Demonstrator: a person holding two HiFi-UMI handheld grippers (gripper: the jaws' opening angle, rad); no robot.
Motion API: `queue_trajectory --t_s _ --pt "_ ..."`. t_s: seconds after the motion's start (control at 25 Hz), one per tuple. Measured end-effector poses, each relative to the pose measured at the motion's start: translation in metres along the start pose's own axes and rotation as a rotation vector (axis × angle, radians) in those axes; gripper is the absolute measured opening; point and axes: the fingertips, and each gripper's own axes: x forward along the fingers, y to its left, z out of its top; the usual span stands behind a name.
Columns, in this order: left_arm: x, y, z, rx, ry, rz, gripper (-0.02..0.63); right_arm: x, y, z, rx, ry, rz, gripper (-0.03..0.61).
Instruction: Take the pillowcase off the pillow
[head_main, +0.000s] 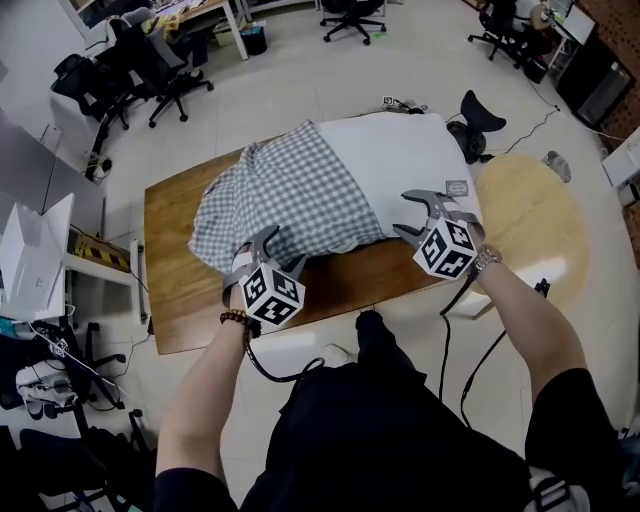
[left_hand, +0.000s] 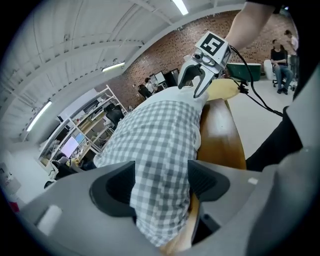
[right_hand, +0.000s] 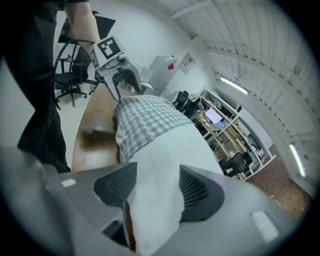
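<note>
Head view: grey-and-white checked fabric pillowcase (head_main: 290, 195) covers half the soft white pillow (head_main: 400, 160) on the brown wooden table (head_main: 175, 290); left gripper view: my left gripper (left_hand: 160, 182) gapes loose around its hem; right gripper view: my right gripper (right_hand: 152, 187) sits slack round the pillow's corner, so shallow bites might slip.

Pillow (head_main: 400, 165) on table (head_main: 180, 290), pillowcase (head_main: 290, 200) over its left half

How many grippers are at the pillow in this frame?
2. The left gripper straddles the near edge of the checked pillowcase; the right gripper straddles the bare white end of the pillow. None appears hidden.
</note>
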Motion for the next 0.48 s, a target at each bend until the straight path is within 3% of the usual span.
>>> queue_trajectory --t_s 0.48 --pt "0.016 -0.025 -0.028 0.102 0.090 0.148 0.365 0.017 0.040 -0.026 -0.225 0.098 -0.117 0.308"
